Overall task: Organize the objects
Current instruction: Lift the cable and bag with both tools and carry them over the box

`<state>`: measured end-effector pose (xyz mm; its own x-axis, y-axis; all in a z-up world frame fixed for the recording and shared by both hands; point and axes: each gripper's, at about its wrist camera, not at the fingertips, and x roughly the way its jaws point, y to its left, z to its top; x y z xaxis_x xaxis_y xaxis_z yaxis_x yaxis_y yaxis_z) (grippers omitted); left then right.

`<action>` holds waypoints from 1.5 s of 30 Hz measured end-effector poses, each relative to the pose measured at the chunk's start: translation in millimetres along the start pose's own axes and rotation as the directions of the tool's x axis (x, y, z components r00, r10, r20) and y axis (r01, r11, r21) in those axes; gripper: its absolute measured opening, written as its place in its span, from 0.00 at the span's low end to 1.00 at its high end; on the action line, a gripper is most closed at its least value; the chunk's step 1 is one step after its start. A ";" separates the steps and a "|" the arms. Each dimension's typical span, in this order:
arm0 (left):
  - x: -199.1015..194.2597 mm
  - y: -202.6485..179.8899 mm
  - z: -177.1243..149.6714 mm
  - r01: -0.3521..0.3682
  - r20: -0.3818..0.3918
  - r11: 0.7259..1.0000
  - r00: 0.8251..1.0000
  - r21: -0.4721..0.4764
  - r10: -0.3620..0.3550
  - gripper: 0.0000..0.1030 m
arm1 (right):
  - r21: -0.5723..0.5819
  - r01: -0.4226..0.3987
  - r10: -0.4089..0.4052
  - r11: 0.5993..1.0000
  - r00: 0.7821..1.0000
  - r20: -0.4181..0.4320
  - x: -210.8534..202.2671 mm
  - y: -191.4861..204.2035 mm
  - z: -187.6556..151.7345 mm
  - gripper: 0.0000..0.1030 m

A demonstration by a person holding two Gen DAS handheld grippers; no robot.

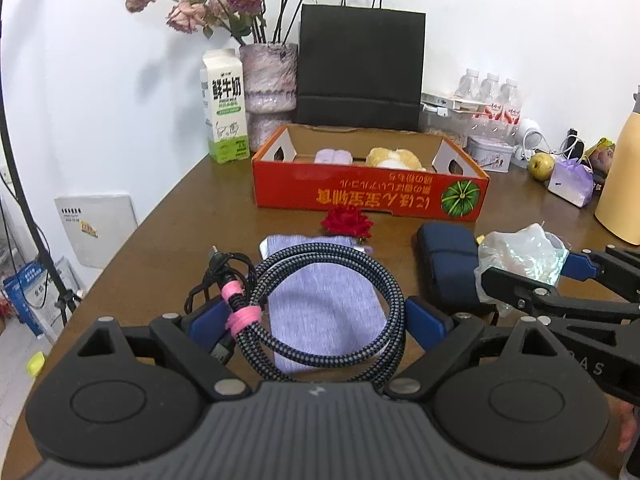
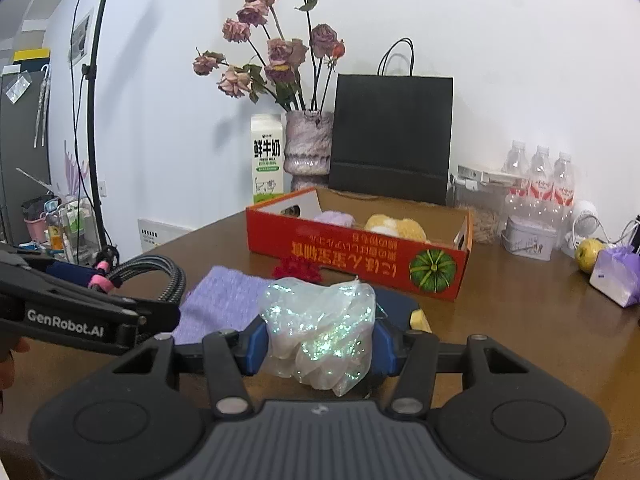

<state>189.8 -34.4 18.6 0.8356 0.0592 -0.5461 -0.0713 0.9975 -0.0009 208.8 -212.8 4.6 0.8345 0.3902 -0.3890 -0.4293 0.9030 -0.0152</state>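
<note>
In the left wrist view, the left gripper (image 1: 316, 316) holds a coiled braided cable (image 1: 320, 312). Its two blue pads press on the coil from both sides, so the jaws are pinching the cable. A pink tie (image 1: 240, 312) binds the coil on the left side. The cable hangs above a purple pouch (image 1: 324, 304) that lies on the brown table (image 1: 192, 216). Behind the pouch lies a red flower (image 1: 346, 222), and behind it stands an open red box (image 1: 368, 192). Inside the box are a small purple thing (image 1: 334, 157) and a yellow plush (image 1: 394, 159). A dark blue case (image 1: 446, 256) lies to the right of the pouch. At the right edge, the right gripper (image 1: 524, 276) holds a shiny plastic bag (image 1: 520, 256). A milk carton (image 1: 223, 108), a vase (image 1: 269, 88) with dried roses and a black paper bag (image 1: 360, 68) stand behind the box.

In the right wrist view, the right gripper (image 2: 320, 340) pinches the plastic bag (image 2: 320, 328) between its blue pads, above the table (image 2: 520, 320). The blue case (image 2: 396, 304) is partly hidden behind the bag. The red box (image 2: 352, 256) stands farther back, with the purple pouch (image 2: 224, 300) to the left. The left gripper (image 2: 120, 292) with the cable (image 2: 160, 276) is at the left edge.
</note>
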 end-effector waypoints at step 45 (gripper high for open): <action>110.4 2.3 120.6 0.045 0.090 0.998 0.995 -0.048 -0.041 0.91 | 0.038 0.068 -0.070 0.997 0.995 0.066 112.9 -49.5 89.7 0.50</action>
<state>347.6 -20.8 59.3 0.8834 0.0218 -0.4681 -0.0595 0.9961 -0.0659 355.3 -197.3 44.0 0.8835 0.3370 -0.3254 -0.3583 0.9336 -0.0060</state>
